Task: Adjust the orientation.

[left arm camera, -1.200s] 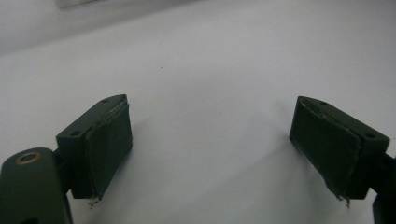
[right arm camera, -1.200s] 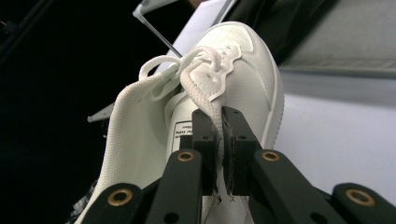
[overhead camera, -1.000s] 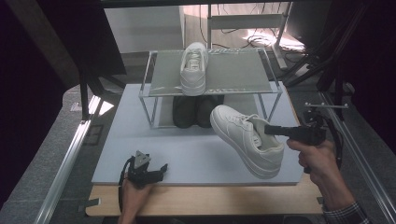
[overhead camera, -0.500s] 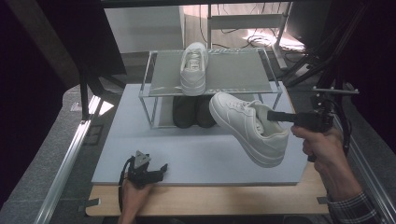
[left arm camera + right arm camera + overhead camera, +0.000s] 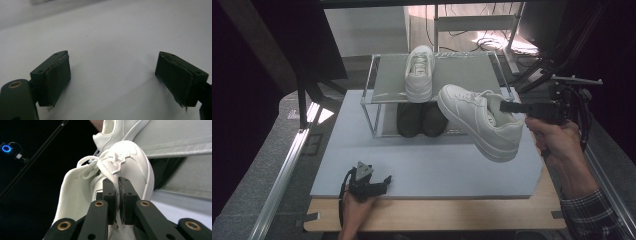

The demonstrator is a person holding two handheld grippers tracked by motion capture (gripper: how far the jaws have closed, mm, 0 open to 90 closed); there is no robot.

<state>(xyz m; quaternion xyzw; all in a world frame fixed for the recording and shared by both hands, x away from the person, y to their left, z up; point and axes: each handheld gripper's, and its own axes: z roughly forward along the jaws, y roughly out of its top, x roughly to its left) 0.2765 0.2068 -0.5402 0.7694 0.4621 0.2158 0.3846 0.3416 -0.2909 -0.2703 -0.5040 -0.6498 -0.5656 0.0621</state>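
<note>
Right tongs [image 5: 118, 202] clamped on the white sneaker's [image 5: 482, 122] tongue, holding it above the surface [image 5: 437, 170]; left tongs [image 5: 112, 82] apart.

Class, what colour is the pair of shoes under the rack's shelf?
Black; the pair shows best in the high view.

Left hand-held gripper [image 5: 120, 82]: jaws spread wide apart, nothing between them.
Pads [image 5: 58, 80]: dark, frayed at the lower edges.
Worktop [image 5: 112, 37]: pale grey mat, bare beneath the jaws.
Far edge: lighter strip at top left, blurred.
</note>
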